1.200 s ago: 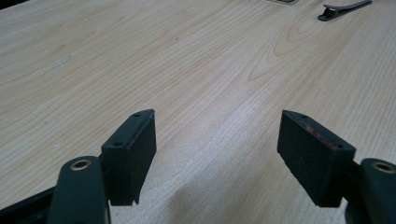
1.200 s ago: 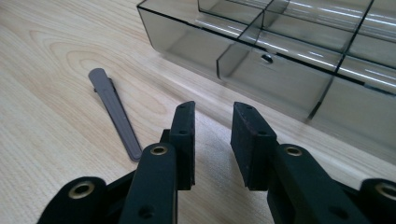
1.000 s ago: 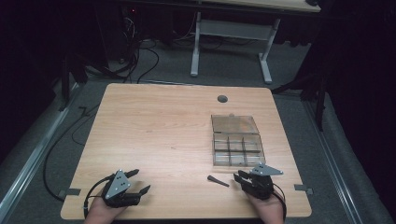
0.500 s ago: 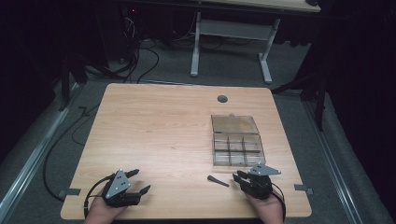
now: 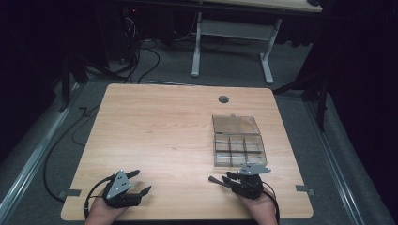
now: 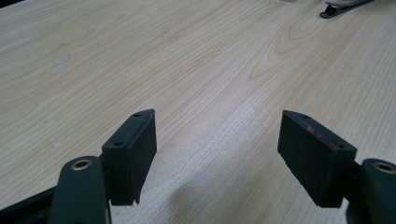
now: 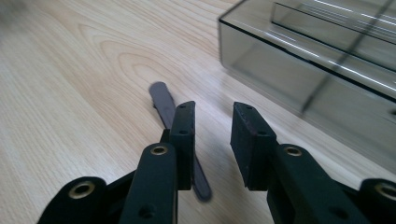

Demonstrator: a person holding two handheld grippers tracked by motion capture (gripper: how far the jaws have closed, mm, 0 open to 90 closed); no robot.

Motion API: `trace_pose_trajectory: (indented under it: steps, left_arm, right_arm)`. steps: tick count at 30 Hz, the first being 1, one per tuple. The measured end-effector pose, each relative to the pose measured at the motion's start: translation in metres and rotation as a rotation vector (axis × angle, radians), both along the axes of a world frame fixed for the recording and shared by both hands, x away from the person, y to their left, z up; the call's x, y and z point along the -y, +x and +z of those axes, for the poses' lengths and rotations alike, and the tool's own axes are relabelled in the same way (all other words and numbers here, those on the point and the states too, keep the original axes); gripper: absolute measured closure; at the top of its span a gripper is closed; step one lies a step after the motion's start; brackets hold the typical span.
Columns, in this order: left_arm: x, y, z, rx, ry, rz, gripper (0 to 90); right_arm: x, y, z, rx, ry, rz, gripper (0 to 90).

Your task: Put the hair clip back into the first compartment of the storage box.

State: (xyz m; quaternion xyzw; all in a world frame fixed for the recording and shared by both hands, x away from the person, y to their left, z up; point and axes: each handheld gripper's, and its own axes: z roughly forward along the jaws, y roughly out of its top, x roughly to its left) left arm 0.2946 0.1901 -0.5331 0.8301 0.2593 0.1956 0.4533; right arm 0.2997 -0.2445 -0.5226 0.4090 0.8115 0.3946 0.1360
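A: While the dark flat strip point(image 7: 164, 103) is lying on the bench point(image 5: 159, 131), just in front of the clear compartment box point(image 5: 239, 150), where is the right gripper point(image 7: 212, 123) sitting?

B: Right over the strip's near end. In the right gripper view its left jaw is covering part of the strip, and the far rounded tip is sticking out beyond that jaw. Whether the jaw is touching it, I cannot tell.

A: Jaws?

B: Standing partly apart, a narrow gap, nothing between the pads. The strip is lying to the side of the gap, not inside it.

A: And the box?

B: Sitting just beyond the right gripper point(image 5: 220, 180) in the high view, lid folded back flat toward the far edge, compartments showing. Its smoky wall is rising close on the right of the right gripper view.

A: Left side?

B: The left gripper point(image 5: 141, 183) is resting near the bench's front left corner, well apart from the strip. Its jaws are gaping wide over bare wood, holding nothing. The strip's end point(image 6: 343, 5) is peeking in at the far top right of the left gripper view.
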Motion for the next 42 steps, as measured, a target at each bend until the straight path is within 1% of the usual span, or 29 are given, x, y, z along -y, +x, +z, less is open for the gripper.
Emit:
trace_pose_trajectory:
  steps: [1,4,5,7,8,11,16,18,20,25,28,34,42]
  left_arm:
    - [0.0,0.0,0.0,0.0,0.0,0.0,28.6]
    - [0.0,0.0,0.0,-0.001,0.0,0.0,28.6]
    - [0.0,0.0,0.0,-0.002,0.0,-0.001,28.6]
    - [0.0,0.0,0.0,-0.001,-0.001,-0.001,28.6]
    - [0.0,0.0,0.0,-0.001,-0.001,-0.001,28.6]
    - [0.0,0.0,0.0,0.0,-0.002,-0.003,28.6]
    - [0.0,0.0,0.0,0.001,-0.004,-0.004,28.5]
    - [0.0,0.0,0.0,0.003,-0.005,-0.003,28.5]
    - [0.0,0.0,0.0,0.004,-0.005,-0.003,28.6]
    - [0.0,0.0,0.0,0.0,-0.001,-0.003,28.6]
    - [0.0,0.0,0.0,0.0,-0.001,-0.003,28.6]
    - [0.0,0.0,0.0,0.002,-0.002,-0.003,28.6]
    - [0.0,0.0,0.0,0.003,-0.003,-0.003,28.6]
  right_arm:
    - [-0.005,0.002,0.0,0.001,-0.002,0.018,70.4]
    - [-0.008,0.004,0.0,-0.008,0.009,0.034,70.3]
    - [-0.014,0.005,-0.001,-0.013,0.004,0.06,70.3]
    - [-0.018,0.006,-0.001,-0.017,-0.001,0.074,70.5]
    - [-0.018,0.006,-0.001,-0.017,-0.001,0.074,70.5]
    - [-0.028,0.009,-0.003,-0.016,-0.016,0.102,71.5]
    - [-0.033,0.009,-0.005,-0.018,-0.036,0.113,72.8]
    - [-0.034,0.009,-0.006,-0.019,-0.052,0.113,74.3]
    - [-0.033,0.008,-0.006,-0.02,-0.055,0.113,77.9]
    - [-0.033,0.008,-0.005,-0.014,-0.058,0.115,79.8]
    - [-0.032,0.008,-0.004,-0.004,-0.055,0.111,79.8]
    - [-0.029,0.007,-0.002,-0.004,-0.049,0.105,79.9]
    - [-0.02,0.004,0.004,0.005,-0.035,0.073,80.0]
